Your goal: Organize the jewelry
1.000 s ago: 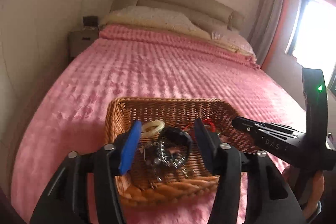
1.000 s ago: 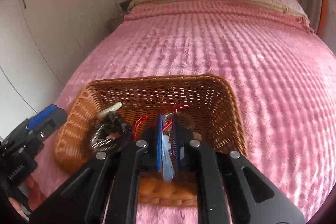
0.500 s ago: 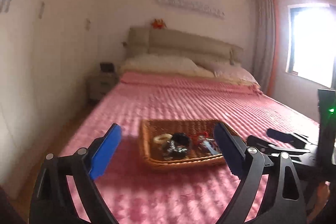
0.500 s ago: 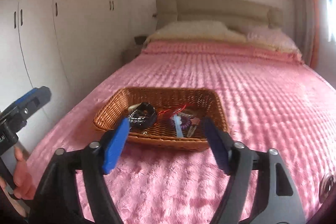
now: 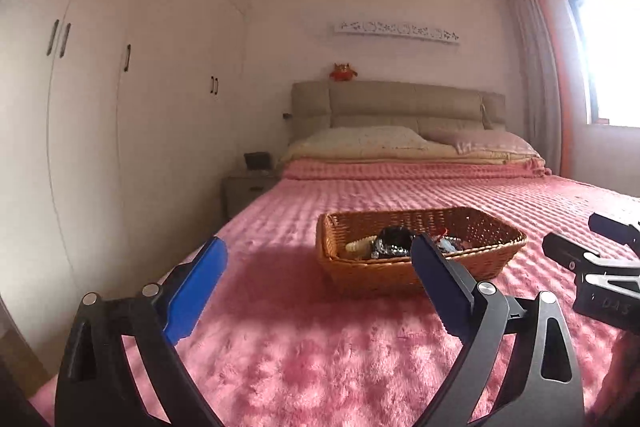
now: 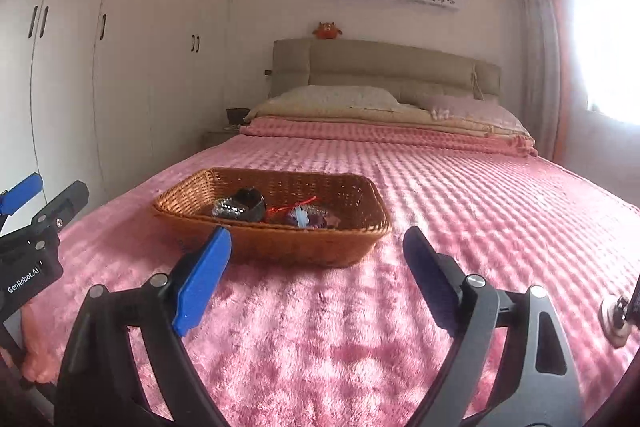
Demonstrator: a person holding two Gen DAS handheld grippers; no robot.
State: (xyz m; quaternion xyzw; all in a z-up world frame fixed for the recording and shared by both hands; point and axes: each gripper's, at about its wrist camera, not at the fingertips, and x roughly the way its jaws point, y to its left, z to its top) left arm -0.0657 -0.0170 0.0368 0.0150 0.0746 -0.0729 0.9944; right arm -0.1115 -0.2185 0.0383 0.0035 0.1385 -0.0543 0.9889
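A wicker basket [image 5: 420, 217] [image 6: 280, 247] sits on the pink bedspread with the jewelry in it. Inside lie a black watch-like band [image 5: 394, 241] [image 6: 248, 205], a cream beaded bracelet [image 5: 360, 247], a red cord [image 6: 292, 206] and a pale blue piece [image 6: 301, 217]. My left gripper [image 5: 318, 247] hangs a little short of the basket, jaws opening wide with nothing between them. My right gripper [image 6: 317, 235] is also drawn back from the basket's front wall, jaws opening and empty. Each gripper shows at the other view's edge.
The pink bedspread [image 6: 460, 211] runs back to pillows [image 5: 360, 141] and a beige headboard. White wardrobes [image 5: 120, 127] line the left wall, with a nightstand [image 5: 244, 189] beside the bed. A bright window [image 5: 608, 59] is on the right. A small round metal part [image 6: 614, 319] shows at the right edge.
Both grippers pulled back from inside the basket and opened wide. The right one let go of the pale blue piece, which now lies in the basket; the left cleared the black band.
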